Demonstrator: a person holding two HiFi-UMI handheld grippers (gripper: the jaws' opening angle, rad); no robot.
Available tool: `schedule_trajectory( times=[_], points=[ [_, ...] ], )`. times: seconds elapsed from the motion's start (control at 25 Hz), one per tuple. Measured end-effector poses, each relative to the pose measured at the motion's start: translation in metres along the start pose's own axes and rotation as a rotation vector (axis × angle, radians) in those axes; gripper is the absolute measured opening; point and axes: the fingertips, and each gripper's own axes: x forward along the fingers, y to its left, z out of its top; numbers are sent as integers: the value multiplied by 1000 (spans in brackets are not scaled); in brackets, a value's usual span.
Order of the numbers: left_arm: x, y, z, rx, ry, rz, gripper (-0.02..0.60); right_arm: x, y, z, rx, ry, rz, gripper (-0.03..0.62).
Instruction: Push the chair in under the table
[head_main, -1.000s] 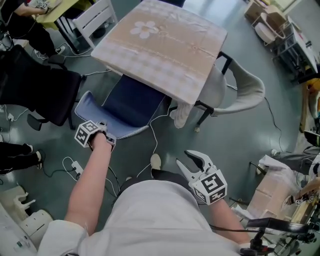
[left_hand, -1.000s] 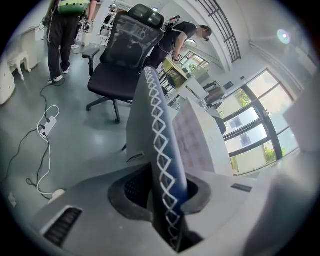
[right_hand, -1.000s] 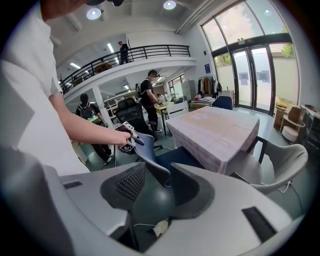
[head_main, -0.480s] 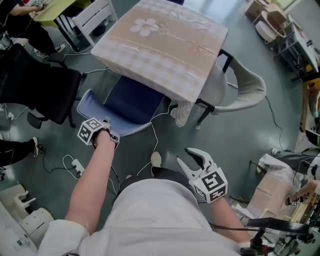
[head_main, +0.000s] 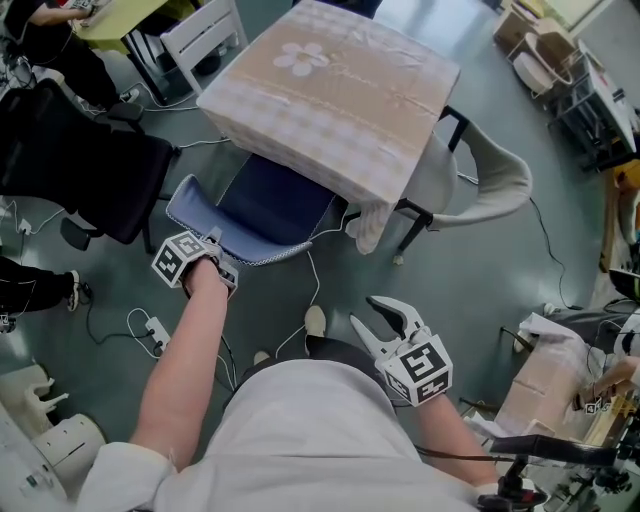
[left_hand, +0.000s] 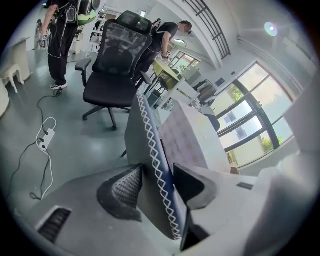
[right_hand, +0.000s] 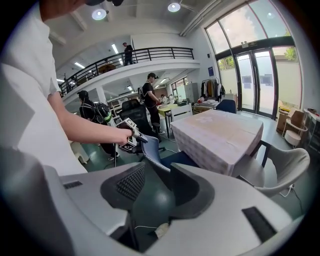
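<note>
The blue chair (head_main: 275, 205) stands with its seat partly under the table (head_main: 330, 90), which wears a beige checked cloth. My left gripper (head_main: 215, 262) is at the top rim of the backrest. In the left gripper view the zigzag-stitched backrest rim (left_hand: 145, 135) runs between the jaws of the left gripper (left_hand: 157, 182); they are opening and the left pad stands off it. My right gripper (head_main: 362, 311) hangs open and empty near my waist, well short of the chair. The right gripper view shows the chair (right_hand: 152, 150), the table (right_hand: 220, 135) and my right gripper (right_hand: 157, 182) with nothing between its jaws.
A black office chair (head_main: 80, 170) stands left of the blue chair. A grey shell chair (head_main: 480, 180) sits at the table's right side. Cables and a power strip (head_main: 150, 335) lie on the floor by my left arm. Boxes and clutter (head_main: 545, 380) fill the right edge.
The left gripper has stayed at the backrest's rim and the right gripper has barely shifted. The chair sits as it did against the table.
</note>
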Motion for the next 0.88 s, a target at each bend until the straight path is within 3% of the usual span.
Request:
schedule_trajectory(
  times=[0.28,0.48,0.72,0.88],
  points=[
    [-70,-21,17,133,-58,-178,189,6,35,9,-39,-34,22,164],
    [-141,-28,12,228,-64,-391,187,11,73,16,-70,-52,40,163],
    [-233,-14,-21,467,-48,-555,165,10,129,22,-124,-85,51,101],
    [-289,-7,-54,674,-18,-654,46,7,164,24,-166,-86,48,53]
  ],
)
